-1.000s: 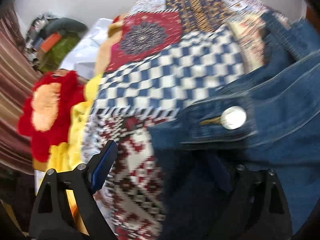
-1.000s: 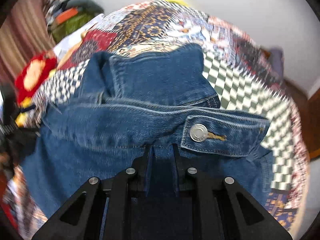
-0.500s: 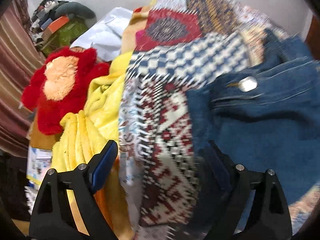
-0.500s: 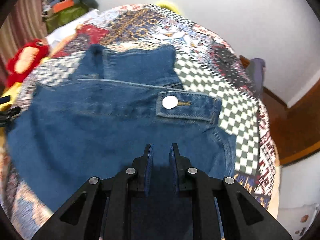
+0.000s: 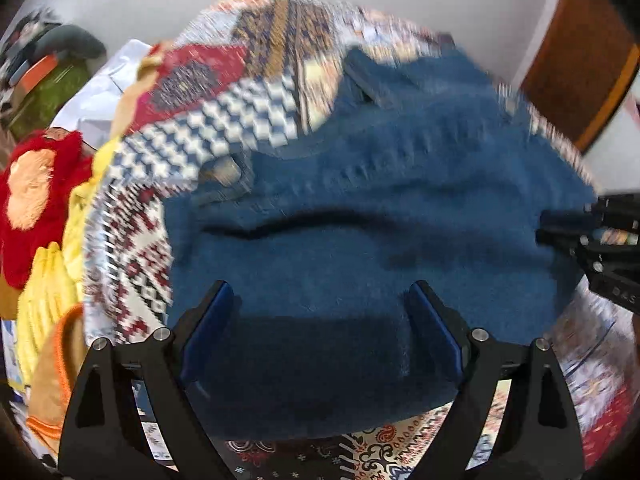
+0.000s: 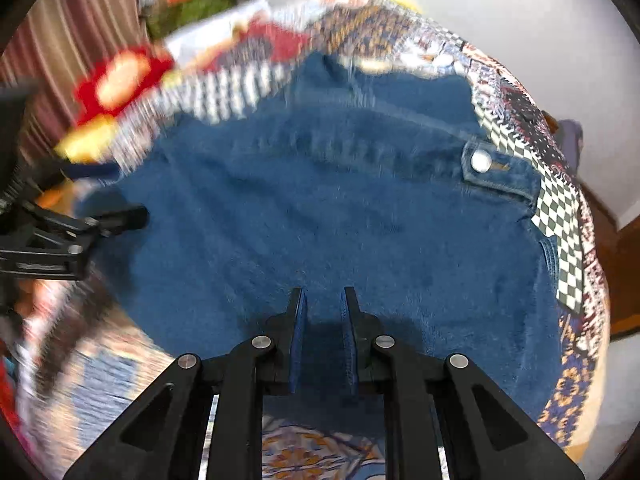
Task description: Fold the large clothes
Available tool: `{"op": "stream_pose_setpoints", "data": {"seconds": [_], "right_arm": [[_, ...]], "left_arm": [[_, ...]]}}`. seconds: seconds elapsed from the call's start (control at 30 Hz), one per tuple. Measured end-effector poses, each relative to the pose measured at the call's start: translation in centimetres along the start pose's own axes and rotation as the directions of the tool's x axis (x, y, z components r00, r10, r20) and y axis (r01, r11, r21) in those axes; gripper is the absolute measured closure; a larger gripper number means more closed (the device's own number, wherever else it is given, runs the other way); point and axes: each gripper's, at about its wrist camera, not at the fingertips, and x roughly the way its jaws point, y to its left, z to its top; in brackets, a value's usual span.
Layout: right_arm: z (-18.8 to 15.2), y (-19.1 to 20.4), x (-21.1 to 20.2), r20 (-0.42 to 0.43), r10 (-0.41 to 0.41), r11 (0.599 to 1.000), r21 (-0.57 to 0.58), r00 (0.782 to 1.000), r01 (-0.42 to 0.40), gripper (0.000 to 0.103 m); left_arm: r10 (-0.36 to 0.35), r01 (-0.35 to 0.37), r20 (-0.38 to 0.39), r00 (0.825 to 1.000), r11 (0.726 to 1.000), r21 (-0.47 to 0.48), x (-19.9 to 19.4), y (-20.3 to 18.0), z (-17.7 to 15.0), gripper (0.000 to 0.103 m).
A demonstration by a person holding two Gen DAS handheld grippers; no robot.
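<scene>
Just denim jacket (image 6: pixel 340 208) on patchwork bedspread (image 6: pixel 560 208)

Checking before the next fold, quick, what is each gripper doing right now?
Left gripper: open, jaws wide apart over the denim jacket, gripping nothing.
Right gripper: narrowed on the jacket's near edge; a firm grip cannot be told.

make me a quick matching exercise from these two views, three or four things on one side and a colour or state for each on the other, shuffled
Things:
1. denim garment
2. plush toy
3. left gripper
4. right gripper

Colours or states:
A. jaws wide apart
B. red with an orange patch
C. blue, spread over the patterned bedspread
D. jaws close together over the hem, grip unclear

Pairs: 1-C, 2-B, 3-A, 4-D
</scene>
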Motion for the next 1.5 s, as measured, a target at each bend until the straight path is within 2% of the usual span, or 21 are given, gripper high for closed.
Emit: {"op": "stream_pose_setpoints", "data": {"seconds": [0.07,0.2,0.27,0.33,0.37,0.43,0.47,0.5,0.53,0.6,0.67,0.77,0.87,0.97,1.03,1.17,1.23,1.3,1.4,1.47,1.5], "right_arm": [[-0.6,0.2,1.2,-0.009,-0.045,0.998,-0.045,0.999,0.044,0.090],[-1.4,-0.8,1.0,0.005,-0.055,0.998,-0.031,0.998,0.056,0.090],[-1.7,-1.1,1.0,0.009,-0.058,0.998,-0.026,0.998,0.058,0.090],[-1.8,-1.2,1.0,0.008,-0.124,0.992,-0.034,0.992,0.125,0.090],[-1.9,-1.3,1.0,0.008,-0.170,0.984,-0.042,0.985,0.170,0.083],[-2.3,-1.5,0.8,0.031,-0.239,0.970,-0.045,0.970,0.241,0.046],[-2.4,-1.9,0.7,0.044,-0.298,0.953,-0.039,0.953,0.300,0.012],[-2.8,-2.7,0.6,0.059,-0.338,0.940,-0.025,0.939,0.340,0.000],[-3.0,-3.4,0.5,0.062,-0.320,0.947,-0.009,0.945,0.321,0.000],[-3.6,-5.8,0.3,0.027,-0.230,0.971,0.070,0.973,0.228,0.000],[-4.4,-7.7,-0.1,0.008,-0.199,0.972,0.131,0.980,0.196,0.000],[-6.0,-10.2,-1.1,0.006,-0.177,0.962,0.214,0.984,0.172,0.000],[-7.9,-12.8,-2.0,0.000,-0.100,0.941,0.326,0.995,0.095,0.000],[-9.4,-15.1,-2.5,0.002,-0.019,0.894,0.448,1.000,0.016,0.000],[-9.8,-15.7,-3.1,0.003,-0.031,0.871,0.490,1.000,0.025,0.000],[-9.6,-15.4,-5.2,0.027,-0.108,0.875,0.476,0.994,0.082,0.000],[-9.1,-14.5,-6.8,0.068,-0.132,0.889,0.450,0.989,0.088,0.000],[-8.4,-13.3,-8.3,0.121,-0.139,0.903,0.423,0.983,0.075,0.000],[-6.9,-11.2,-9.8,0.202,-0.132,0.925,0.377,0.970,0.047,0.000],[-5.7,-9.1,-10.3,0.252,-0.111,0.943,0.332,0.961,0.022,0.000],[-5.2,-8.2,-10.2,0.261,-0.099,0.949,0.316,0.960,0.012,0.000]], "left_arm": [[0.006,-0.006,-0.018,1.000,1.000,0.004,1.1,0.0,-0.9,0.012],[-0.031,0.032,0.003,1.000,0.999,-0.033,0.7,1.4,-2.1,0.010],[-0.003,0.003,0.010,1.000,1.000,-0.016,0.1,1.4,-2.5,0.010],[0.073,-0.073,0.015,0.997,0.997,0.009,-0.2,1.8,-3.0,0.010],[0.098,-0.098,0.012,0.995,0.995,0.013,-0.3,2.1,-3.4,0.010],[0.077,-0.077,0.006,0.997,0.997,-0.010,-0.4,3.2,-4.2,0.009],[0.060,-0.060,0.000,0.998,0.998,-0.029,-0.4,3.6,-4.6,0.009],[0.071,-0.071,-0.004,0.997,0.996,-0.046,-0.6,4.0,-5.1,0.009],[0.097,-0.097,-0.003,0.995,0.994,-0.049,-0.7,4.2,-5.4,0.010],[0.151,-0.151,-0.010,0.988,0.987,-0.047,-0.9,4.8,-6.1,0.009],[0.109,-0.110,-0.017,0.994,0.989,-0.100,-1.3,6.2,-7.3,0.008],[0.119,-0.123,-0.030,0.992,0.979,-0.160,-1.7,7.9,-8.3,0.008],[0.168,-0.172,-0.034,0.985,0.965,-0.196,-2.5,9.1,-9.4,0.008],[0.213,-0.218,-0.045,0.976,0.946,-0.240,-3.3,10.7,-10.5,0.009],[0.229,-0.231,-0.039,0.973,0.936,-0.266,-4.2,11.1,-11.2,0.009],[0.267,-0.251,0.007,0.964,0.915,-0.316,-6.8,11.3,-11.7,0.009],[0.241,-0.211,0.043,0.970,0.912,-0.351,-8.4,11.0,-11.7,0.009],[0.183,-0.147,0.063,0.981,0.916,-0.374,-9.1,10.5,-11.4,0.009],[0.040,0.006,0.102,0.994,0.911,-0.413,-9.2,9.4,-11.0,0.009],[-0.085,0.124,0.109,0.990,0.891,-0.437,-8.0,8.4,-10.6,0.009],[-0.112,0.151,0.111,0.987,0.883,-0.444,-7.6,7.9,-10.3,0.009]]}}
